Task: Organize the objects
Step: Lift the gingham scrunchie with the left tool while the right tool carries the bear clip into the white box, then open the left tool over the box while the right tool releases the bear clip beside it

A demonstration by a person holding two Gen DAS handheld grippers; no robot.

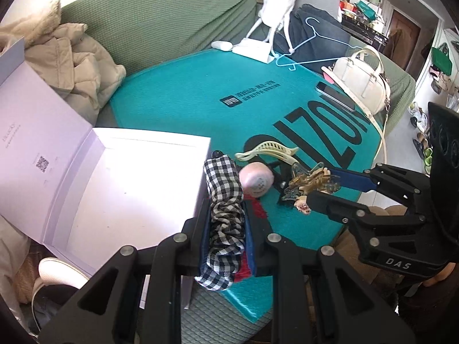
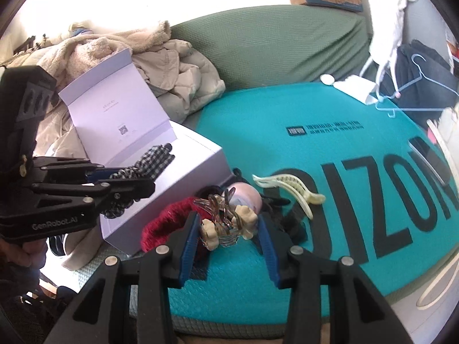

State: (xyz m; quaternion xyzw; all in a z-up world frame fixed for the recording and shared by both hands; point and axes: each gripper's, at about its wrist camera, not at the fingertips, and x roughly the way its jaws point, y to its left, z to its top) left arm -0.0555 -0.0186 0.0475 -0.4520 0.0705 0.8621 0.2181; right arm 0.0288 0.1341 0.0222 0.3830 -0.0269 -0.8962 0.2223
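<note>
My left gripper (image 1: 225, 200) is shut on a black-and-white checked scrunchie (image 1: 225, 218), held beside the right edge of an open white box (image 1: 129, 177); it also shows in the right wrist view (image 2: 149, 163). My right gripper (image 2: 229, 223) is open, its fingers on either side of a clear and cream hair claw clip (image 2: 226, 220), also seen in the left wrist view (image 1: 307, 183). A pink round object (image 1: 256, 179), a red knitted scrunchie (image 2: 169, 223) and a pale yellow hair clip (image 1: 272, 150) lie on the teal mat (image 1: 186, 94).
A green sofa (image 1: 160, 20) with a beige jacket (image 1: 77, 63) stands behind. A cream handbag (image 1: 361, 80), a phone (image 1: 335, 96), a blue hanger (image 1: 312, 43) and a white charger (image 1: 252, 48) lie at the mat's far side.
</note>
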